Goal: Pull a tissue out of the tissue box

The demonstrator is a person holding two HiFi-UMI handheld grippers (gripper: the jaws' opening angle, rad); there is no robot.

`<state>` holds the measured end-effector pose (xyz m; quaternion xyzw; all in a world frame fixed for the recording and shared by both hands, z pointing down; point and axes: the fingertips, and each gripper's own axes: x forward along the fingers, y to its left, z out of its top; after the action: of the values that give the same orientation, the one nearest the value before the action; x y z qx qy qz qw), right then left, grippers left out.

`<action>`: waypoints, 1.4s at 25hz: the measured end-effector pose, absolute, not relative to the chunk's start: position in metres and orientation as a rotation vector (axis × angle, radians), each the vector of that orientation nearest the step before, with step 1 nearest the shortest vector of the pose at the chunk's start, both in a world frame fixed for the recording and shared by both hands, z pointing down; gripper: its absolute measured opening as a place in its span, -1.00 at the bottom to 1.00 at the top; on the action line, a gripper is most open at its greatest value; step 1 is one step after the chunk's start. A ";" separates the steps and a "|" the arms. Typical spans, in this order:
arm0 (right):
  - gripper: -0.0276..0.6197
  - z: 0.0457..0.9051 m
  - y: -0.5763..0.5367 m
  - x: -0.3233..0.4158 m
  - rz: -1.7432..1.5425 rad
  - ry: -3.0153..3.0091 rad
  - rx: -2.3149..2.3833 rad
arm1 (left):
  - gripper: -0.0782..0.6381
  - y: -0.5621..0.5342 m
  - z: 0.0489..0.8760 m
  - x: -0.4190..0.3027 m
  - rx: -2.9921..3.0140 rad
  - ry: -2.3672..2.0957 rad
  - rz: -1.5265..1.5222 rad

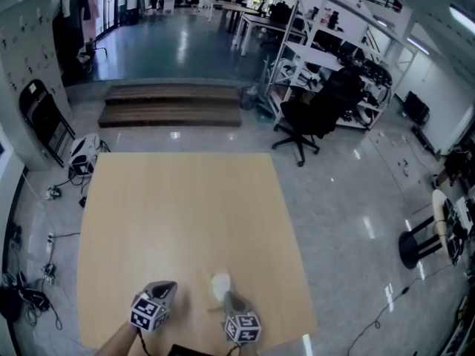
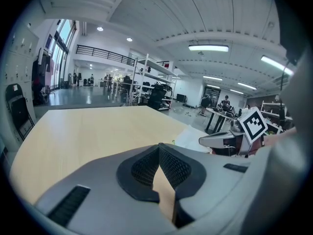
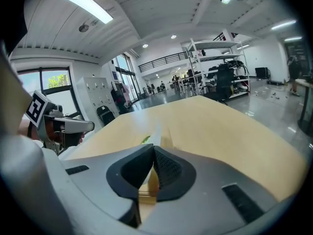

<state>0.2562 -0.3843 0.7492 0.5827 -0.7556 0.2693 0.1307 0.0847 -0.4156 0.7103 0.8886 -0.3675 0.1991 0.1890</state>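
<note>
Nearest, the right claw (image 1: 232, 300) is closed on the tissue (image 1: 220, 282), which stands up white from the top of the tissue box (image 1: 213, 302). Only the right gripper view shows the pinch: a thin pale edge rises from between the meeting pads, with the tan box below them. The head view gives just the white tuft. Left of the box and apart from it, the left claw (image 1: 170, 288) has its tips together on nothing. The box sits near the bench's (image 1: 178, 213) front edge. Far beyond the box stands an office chair (image 1: 315, 113).
</note>
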 end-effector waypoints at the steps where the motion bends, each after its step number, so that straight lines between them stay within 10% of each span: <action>1: -0.88 0.750 -0.385 0.257 0.784 -2.193 1.694 | -0.76 -0.415 0.711 0.085 2.499 -1.032 0.560; 35: -0.89 0.672 -0.389 0.259 0.532 -2.267 1.811 | -0.76 -0.395 0.672 0.053 2.552 -1.144 0.416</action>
<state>0.2594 -0.3889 0.6722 0.6110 -0.7651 0.1794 0.0957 0.0528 -0.3950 0.6719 0.8916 -0.3995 0.1451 0.1563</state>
